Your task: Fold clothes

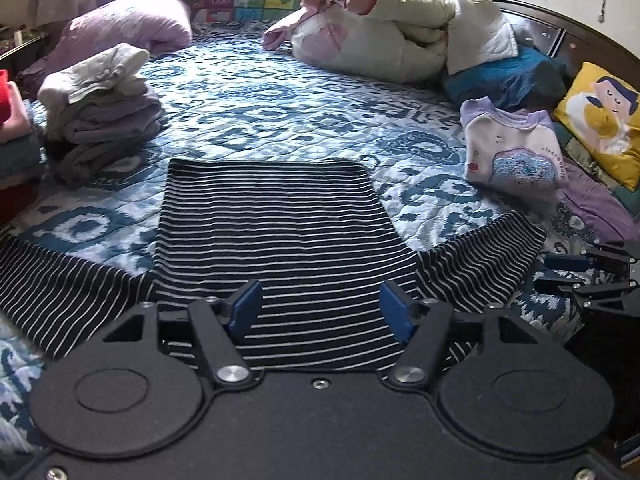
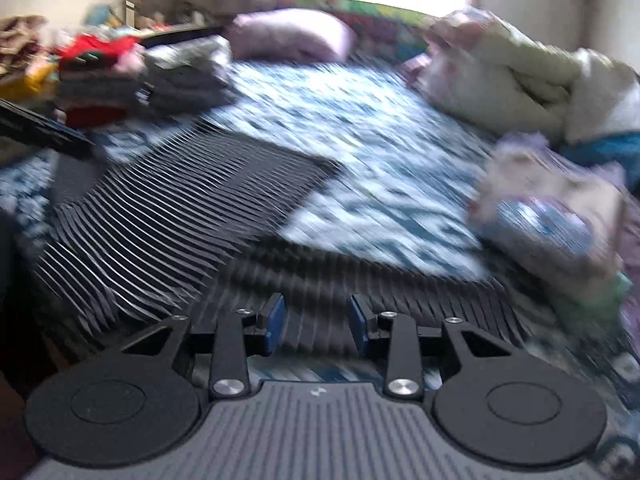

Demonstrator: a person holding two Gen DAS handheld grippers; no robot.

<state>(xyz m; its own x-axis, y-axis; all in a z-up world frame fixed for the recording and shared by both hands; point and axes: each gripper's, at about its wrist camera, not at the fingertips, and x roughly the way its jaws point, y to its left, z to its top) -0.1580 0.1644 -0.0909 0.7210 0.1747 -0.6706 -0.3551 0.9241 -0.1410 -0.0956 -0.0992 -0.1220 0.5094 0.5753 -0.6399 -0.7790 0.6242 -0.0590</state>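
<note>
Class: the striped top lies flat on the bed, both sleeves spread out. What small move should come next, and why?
Probably the right gripper, jaws open and empty, should close on the sleeve just ahead of it and fold it across the striped top. The body lies flat, but both sleeves stick out sideways.

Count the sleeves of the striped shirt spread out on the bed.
2: one sleeve lies out to the left of the striped shirt, the other sleeve to its right. None looks hidden.
</note>
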